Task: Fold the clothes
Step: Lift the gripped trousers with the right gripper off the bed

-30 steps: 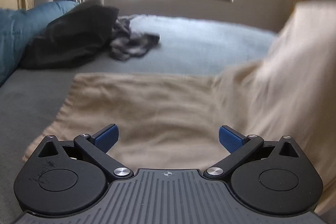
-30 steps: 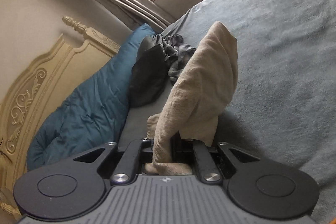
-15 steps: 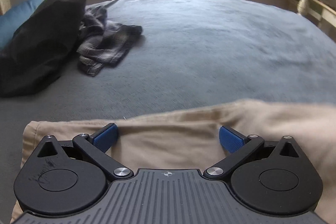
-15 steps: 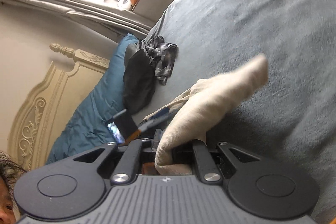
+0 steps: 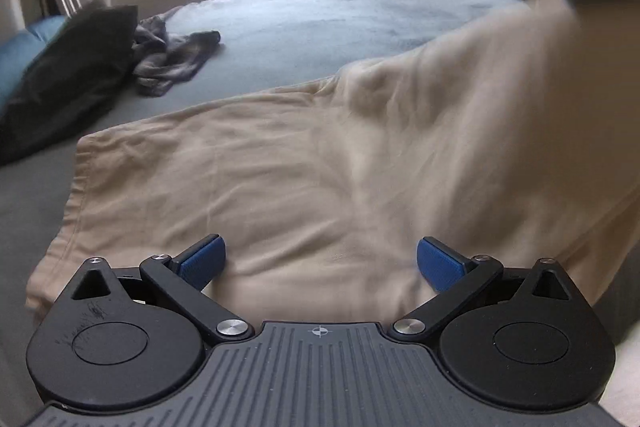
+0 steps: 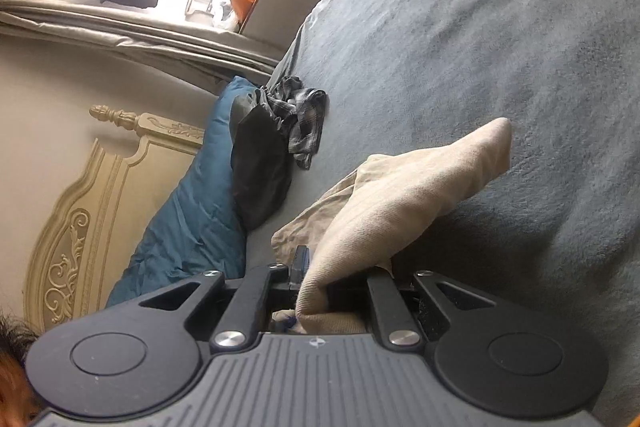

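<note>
While the beige garment (image 5: 304, 163) lies mostly spread on the grey bed cover (image 5: 360, 15), its right-hand portion is raised off the bed and hangs in a blurred sweep toward the right of the left wrist view. The right gripper (image 6: 340, 291) has its jaws clamped nearly closed on a bunched edge of this garment, with a loose corner projecting beyond them. The left gripper (image 5: 320, 263) hovers over the near edge with its jaws wide apart and nothing between them. To complete the fold cleanly, carry the raised portion across level, align its edge with the flat hem at the left, and use the free left gripper to pin the fold line. A crumpled plaid garment (image 5: 172, 59), a black cushion (image 5: 68, 75) and a blue duvet (image 6: 188, 227) lie well apart near the headboard (image 6: 92, 211).
</note>
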